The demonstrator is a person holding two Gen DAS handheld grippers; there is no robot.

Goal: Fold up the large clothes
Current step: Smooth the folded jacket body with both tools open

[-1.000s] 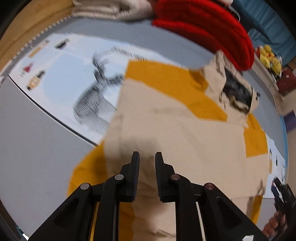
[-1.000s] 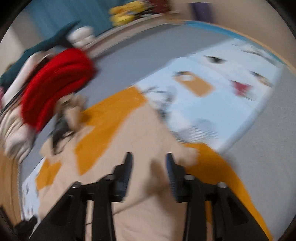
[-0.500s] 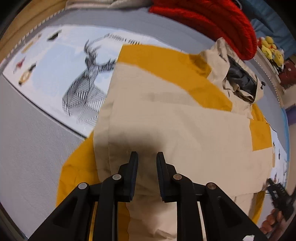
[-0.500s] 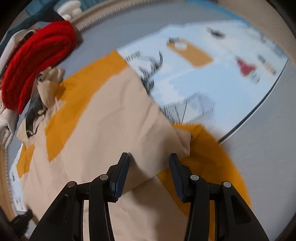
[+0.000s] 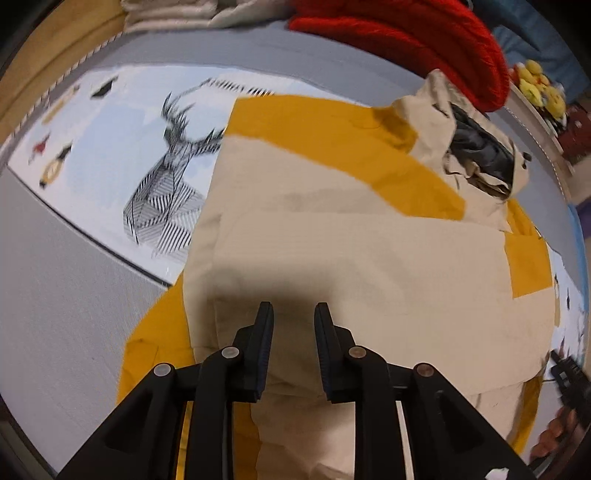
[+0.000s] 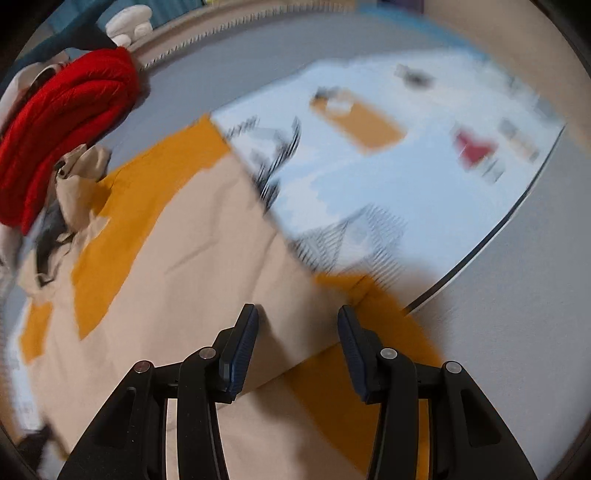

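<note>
The left tongs (image 5: 293,314) pointed steeply down over the near part of a beige and mustard jacket (image 5: 351,251), their jaws standing a narrow gap apart with nothing pinched between them; the gap showed only cloth lying below. The right tongs (image 6: 297,317) stood wider open, also empty, above the place where a folded beige edge of the jacket crossed a mustard panel. Whether either pair touched the cloth could not be told.

The jacket lay spread flat, beige panels folded across the middle and mustard showing at its edges. Its hood (image 5: 476,155), with a dark lining, lay crumpled at the far end. Beneath the jacket was a pale blue mat (image 5: 122,147) printed with a striped deer head (image 5: 166,195), and under that a grey surface (image 5: 55,314). Just beyond the hood sat a red knitted garment (image 5: 406,33), bundled up, with pale folded cloth (image 5: 177,14) beside it. Yellow soft toys (image 5: 543,92) stood farther off at the edge.
</note>
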